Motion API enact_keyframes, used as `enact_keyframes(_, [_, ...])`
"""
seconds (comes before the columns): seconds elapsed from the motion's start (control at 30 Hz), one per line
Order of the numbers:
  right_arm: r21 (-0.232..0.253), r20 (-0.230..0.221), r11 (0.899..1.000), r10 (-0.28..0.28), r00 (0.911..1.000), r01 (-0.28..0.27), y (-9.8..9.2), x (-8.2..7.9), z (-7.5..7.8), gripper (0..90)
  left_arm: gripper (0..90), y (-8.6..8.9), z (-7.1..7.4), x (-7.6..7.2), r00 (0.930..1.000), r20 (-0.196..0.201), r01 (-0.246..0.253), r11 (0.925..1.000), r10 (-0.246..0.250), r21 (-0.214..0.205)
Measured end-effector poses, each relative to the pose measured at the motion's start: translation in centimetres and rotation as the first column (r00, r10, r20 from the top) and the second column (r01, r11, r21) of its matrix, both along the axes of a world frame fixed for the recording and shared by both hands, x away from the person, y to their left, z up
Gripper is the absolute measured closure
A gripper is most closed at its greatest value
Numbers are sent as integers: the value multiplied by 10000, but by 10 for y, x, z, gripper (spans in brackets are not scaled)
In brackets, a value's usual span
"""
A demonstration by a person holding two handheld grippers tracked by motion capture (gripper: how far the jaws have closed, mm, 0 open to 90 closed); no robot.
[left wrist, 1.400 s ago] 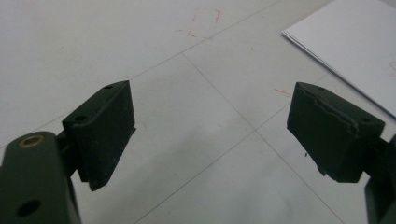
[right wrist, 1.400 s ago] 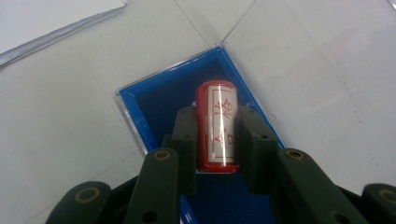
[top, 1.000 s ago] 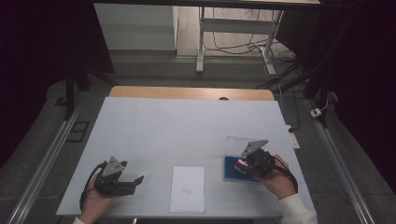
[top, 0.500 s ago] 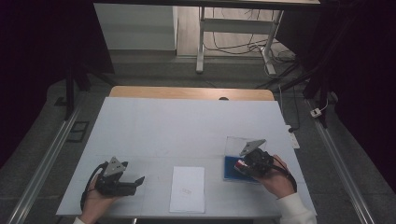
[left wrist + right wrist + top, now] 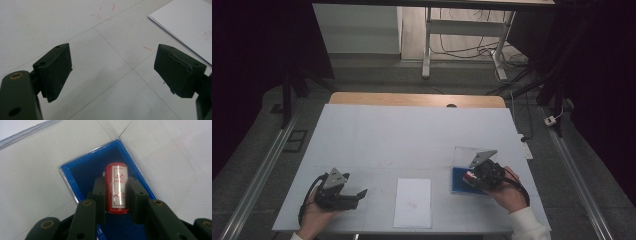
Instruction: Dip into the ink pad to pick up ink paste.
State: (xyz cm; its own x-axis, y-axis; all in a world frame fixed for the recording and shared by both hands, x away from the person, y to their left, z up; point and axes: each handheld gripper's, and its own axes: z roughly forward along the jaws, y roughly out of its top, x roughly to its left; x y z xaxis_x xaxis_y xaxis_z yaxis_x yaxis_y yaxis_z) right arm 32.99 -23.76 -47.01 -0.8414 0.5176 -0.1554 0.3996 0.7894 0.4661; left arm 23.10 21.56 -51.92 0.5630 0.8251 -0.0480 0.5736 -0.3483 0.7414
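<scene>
Our right gripper (image 5: 116, 195) clamps the red stamp (image 5: 117, 187) over the blue case (image 5: 72, 173), lower right of the high view. Our left gripper (image 5: 112, 72) gapes wide, holding nothing, lower left.

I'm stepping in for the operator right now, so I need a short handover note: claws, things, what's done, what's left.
Right claw: shut on the red stamp, holding it over the open blue case at the table's right side.
Left claw: open, nothing between its pads, low over the bare table at the left.
Paper sheet: flat at the front middle, a faint red mark on it.
Done: stamp gripped.
Left, probably: carry it to the sheet and press.
</scene>
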Motion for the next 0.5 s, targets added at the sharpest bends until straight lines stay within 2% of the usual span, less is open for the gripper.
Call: enact_keyframes(0.5, [-15,187,10000,-15,9998,15,0,-3,-1,702,151,0,2,0,10000,56,-11,10000,11,-1])
